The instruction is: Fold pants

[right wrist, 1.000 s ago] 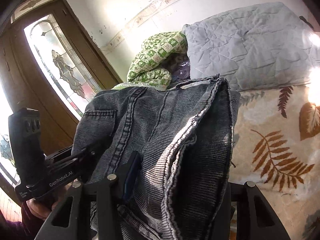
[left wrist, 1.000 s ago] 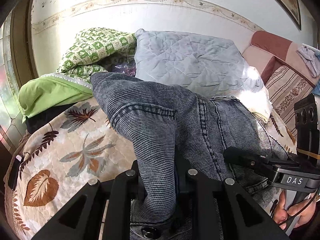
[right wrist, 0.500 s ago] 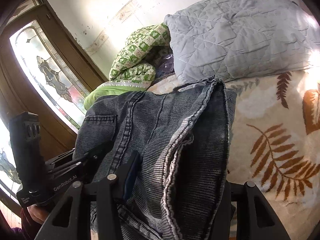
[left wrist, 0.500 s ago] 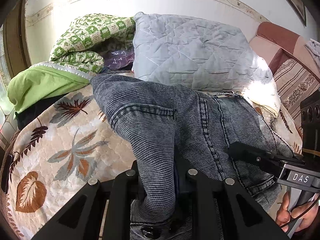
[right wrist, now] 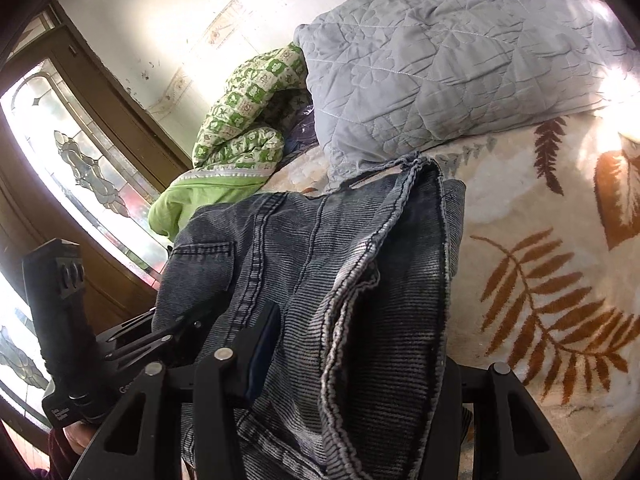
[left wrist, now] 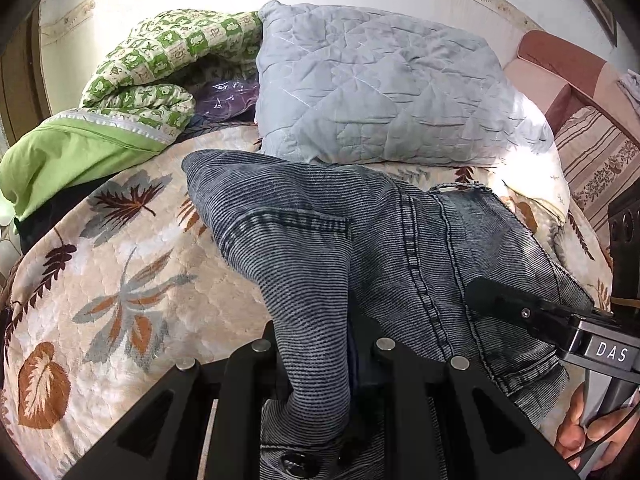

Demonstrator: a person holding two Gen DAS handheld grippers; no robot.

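1. The left wrist view looks down along its own fingers, close over the pants (left wrist: 400,240), toward the grey pillow (left wrist: 380,88) and wall.
2. The right wrist view sits equally close, facing the same pillow from further right.
3. Both share the pants, the pillow and the green quilt (right wrist: 248,120).

grey quilted pillow (left wrist: 380,88) upper centre, green checked quilt (left wrist: 172,56) bundled to its left, lime green fabric (left wrist: 68,148) below that, purple plastic bag (left wrist: 228,96) wedged between quilt and pillow; cream leaf-print bedspread (left wrist: 120,272) lower left; stained-glass door (right wrist: 80,168) left in right wrist view
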